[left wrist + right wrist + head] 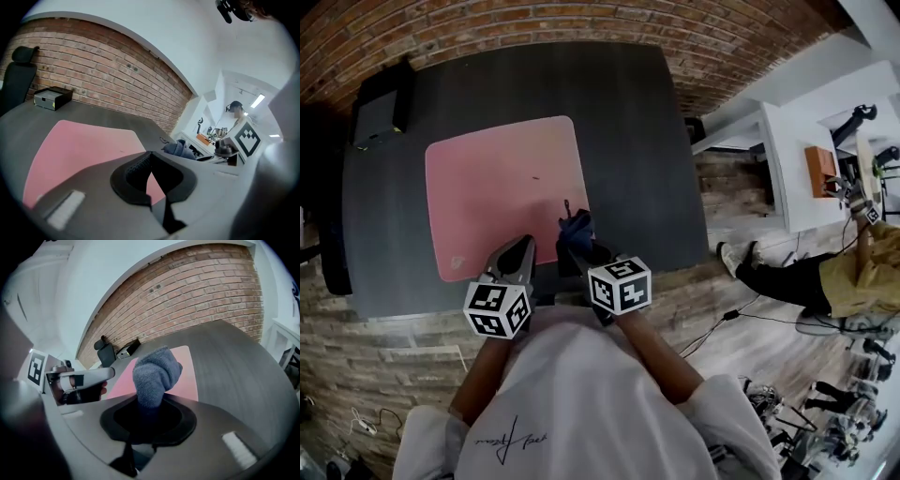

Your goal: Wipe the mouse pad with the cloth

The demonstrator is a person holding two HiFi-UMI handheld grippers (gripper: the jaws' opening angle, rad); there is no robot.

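The right gripper (578,246) was shut tight on the blue cloth (576,225), which stuck out from its 2 jaws in a bunch. The cloth was at the near right corner of the pink pad (502,187). It may have touched the pad, but that was hard to see. The left gripper (521,251) was just beside the right one, its jaws together with nothing in them. The pad lay flat on the dark table (628,141).
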